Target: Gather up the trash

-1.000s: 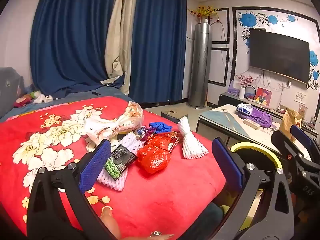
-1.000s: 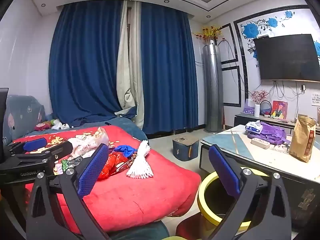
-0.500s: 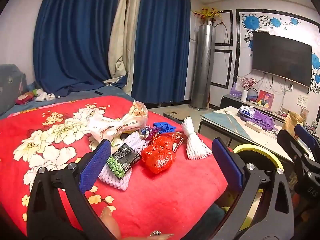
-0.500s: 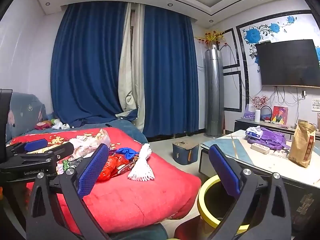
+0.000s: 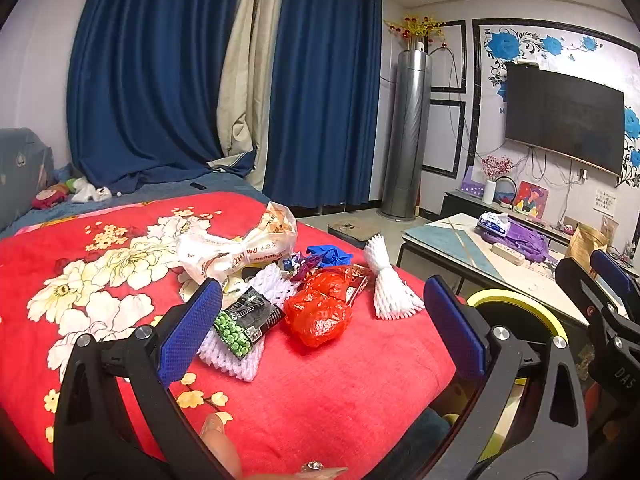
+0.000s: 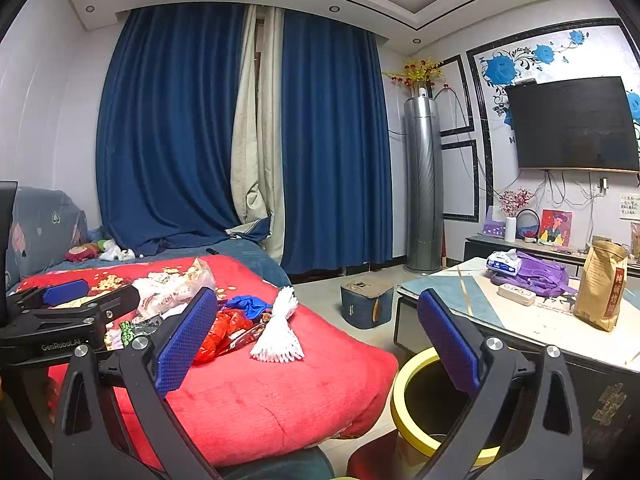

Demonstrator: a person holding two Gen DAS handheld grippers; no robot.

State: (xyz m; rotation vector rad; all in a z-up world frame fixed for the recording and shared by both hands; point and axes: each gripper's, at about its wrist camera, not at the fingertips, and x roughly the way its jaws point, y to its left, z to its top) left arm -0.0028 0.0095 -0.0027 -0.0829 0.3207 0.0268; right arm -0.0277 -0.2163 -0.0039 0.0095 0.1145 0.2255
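Red crumpled plastic bag (image 5: 318, 316) sits in the trash pile near the bed's (image 5: 340, 380) front right corner, beside a pea snack packet (image 5: 244, 322) on foam netting (image 5: 256, 308). It looks feather-light, soft and slippery, so pinching a bunched fold should work best. Left gripper (image 5: 320, 332) and right gripper (image 6: 316, 336) both hang spread apart, holding nothing. Yellow-rimmed bin (image 6: 404, 380) waits just off the bed's edge.

"GenRobot.AI" in white on black body of left gripper (image 6: 64, 300). "DAS" embossed on right gripper (image 5: 612, 280) frame. Bread bag (image 5: 240, 248) print not legible.
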